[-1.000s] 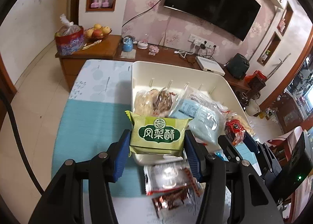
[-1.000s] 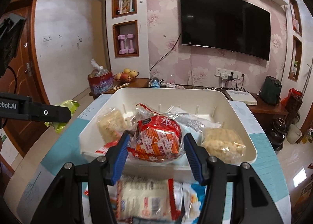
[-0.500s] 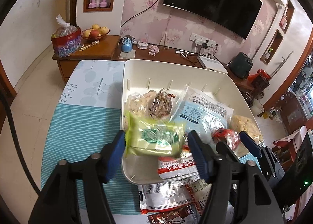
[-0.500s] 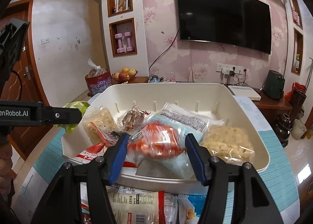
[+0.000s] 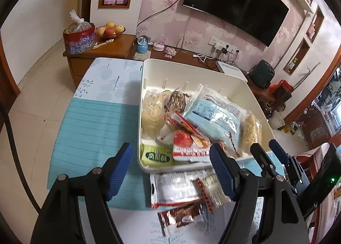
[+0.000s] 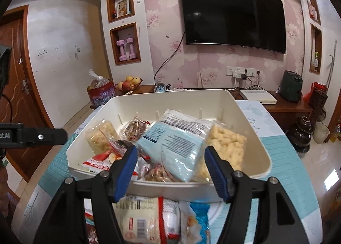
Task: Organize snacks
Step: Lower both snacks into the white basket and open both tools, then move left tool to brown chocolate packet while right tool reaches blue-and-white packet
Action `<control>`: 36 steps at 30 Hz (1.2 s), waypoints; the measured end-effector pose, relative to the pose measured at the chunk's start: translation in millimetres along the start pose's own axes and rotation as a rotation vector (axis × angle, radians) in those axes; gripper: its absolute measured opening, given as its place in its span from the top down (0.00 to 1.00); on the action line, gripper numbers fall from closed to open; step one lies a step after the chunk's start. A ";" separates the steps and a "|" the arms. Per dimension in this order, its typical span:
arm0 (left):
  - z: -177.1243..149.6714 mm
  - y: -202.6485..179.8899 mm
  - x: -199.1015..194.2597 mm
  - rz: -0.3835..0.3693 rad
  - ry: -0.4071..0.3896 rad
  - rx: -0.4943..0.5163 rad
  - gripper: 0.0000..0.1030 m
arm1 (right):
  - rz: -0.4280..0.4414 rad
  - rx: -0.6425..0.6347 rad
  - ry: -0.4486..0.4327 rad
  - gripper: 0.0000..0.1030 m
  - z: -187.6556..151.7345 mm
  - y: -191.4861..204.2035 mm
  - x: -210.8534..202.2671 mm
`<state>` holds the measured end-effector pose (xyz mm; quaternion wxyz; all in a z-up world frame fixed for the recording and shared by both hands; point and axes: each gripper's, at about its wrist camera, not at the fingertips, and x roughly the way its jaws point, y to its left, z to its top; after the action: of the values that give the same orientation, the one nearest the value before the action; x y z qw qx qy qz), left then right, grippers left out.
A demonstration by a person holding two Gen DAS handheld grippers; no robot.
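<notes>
**Operator:** Report the status of both grippers.

**Technician:** Left gripper (image 5: 170, 171): jaws spread wide, nothing between them. It is positioned over the near edge of the cream bin (image 5: 251, 92). Right gripper (image 6: 169, 170): jaws likewise spread and empty, facing the bin's near wall (image 6: 170, 188).

**Operator:** Location of the snacks?

**Technician:** Most lie inside the bin. The green pastry pack (image 5: 157, 156) sits in the near left corner against the wall. Beside it is a red-and-white pack (image 5: 189, 148), and the large pale-blue bag (image 5: 215, 116) lies across the middle, on top of other packs. Unsorted items remain on the tabletop (image 5: 91, 128) just outside the bin — a white-and-red packet (image 5: 177, 188) and a brown wrapper (image 5: 181, 217). The right view shows a white barcode pack (image 6: 138, 220) and a blue-printed packet (image 6: 196, 222) there too.

**Operator:** Handling characteristics?

**Technician:** Judged from appearance: all are light, sealed film pouches, soft and glossy, so likely slippery under the pads. Contents such as puffed rice or biscuit would crush easily. Recommended hold — pinch across the narrow width near the middle of the pack, with moderate closure. The flat end seals give a firmer edge but may let the pouch swing.

**Operator:** Next candidate?

**Technician:** Probably the white-and-red packet, nearest the left gripper.
</notes>
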<state>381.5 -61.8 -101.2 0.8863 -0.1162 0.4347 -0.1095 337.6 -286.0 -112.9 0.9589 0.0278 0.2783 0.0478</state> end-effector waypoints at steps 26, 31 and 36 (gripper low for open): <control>-72.7 -28.8 -41.8 0.027 0.014 0.155 0.28 | -0.017 -0.005 0.070 0.30 -45.1 -36.5 -66.3; -77.0 -35.1 -35.3 0.039 0.027 0.212 0.28 | -0.045 -0.048 0.117 0.30 -61.4 -36.7 -62.6; -86.9 -41.5 -23.7 0.041 0.070 0.299 0.28 | -0.026 -0.066 0.155 0.30 -74.0 -36.9 -55.6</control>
<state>294.2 -103.8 -122.7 0.8800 0.0297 0.4465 -0.1590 254.0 -326.6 -148.7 0.9354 -0.0110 0.3504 0.0465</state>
